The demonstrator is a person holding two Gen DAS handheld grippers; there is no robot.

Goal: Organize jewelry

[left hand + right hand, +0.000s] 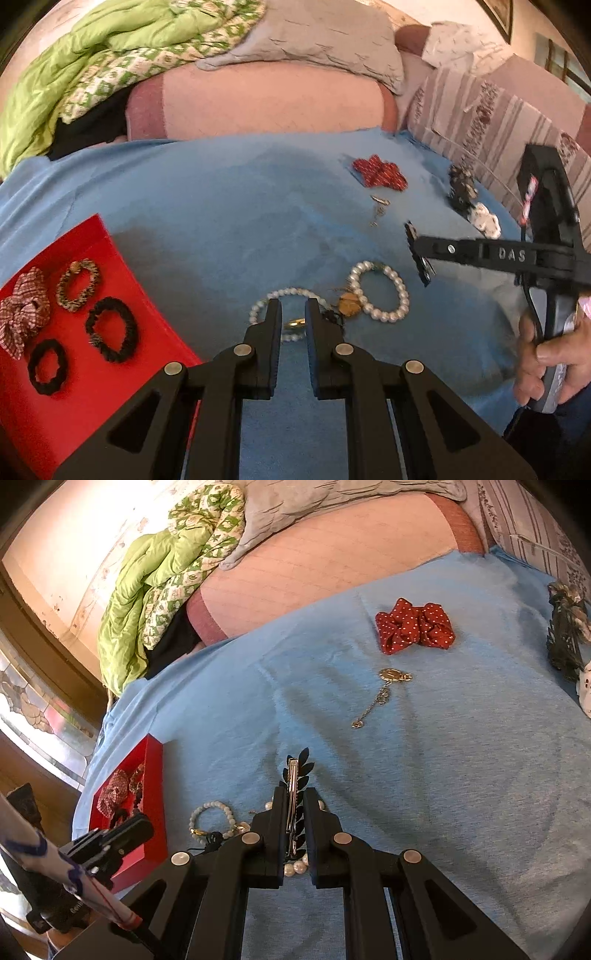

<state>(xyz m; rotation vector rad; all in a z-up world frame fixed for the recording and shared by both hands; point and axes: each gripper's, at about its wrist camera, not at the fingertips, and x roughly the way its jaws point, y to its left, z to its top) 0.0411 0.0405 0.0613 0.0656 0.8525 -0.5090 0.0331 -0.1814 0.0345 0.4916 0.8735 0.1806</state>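
My right gripper point(294, 794) is shut on a black leaf-shaped hair clip point(295, 771) with a metal clasp and holds it above the blue cloth point(443, 757). The left wrist view shows this gripper point(419, 253) from the side, over a pearl bracelet point(399, 295). My left gripper point(293, 308) is shut, its tips low over a second pearl bracelet point(258, 306), whose gold ring shows in the gap. I cannot tell whether it touches. A red tray point(110, 258) at the left holds several scrunchies.
A red polka-dot scrunchie point(413, 626), a gold pendant on a chain point(395, 675) and a black-and-white hair claw point(565, 635) lie farther back on the cloth. A green quilt point(74, 74) and pillows are piled behind. A hand point(546, 354) grips the right tool.
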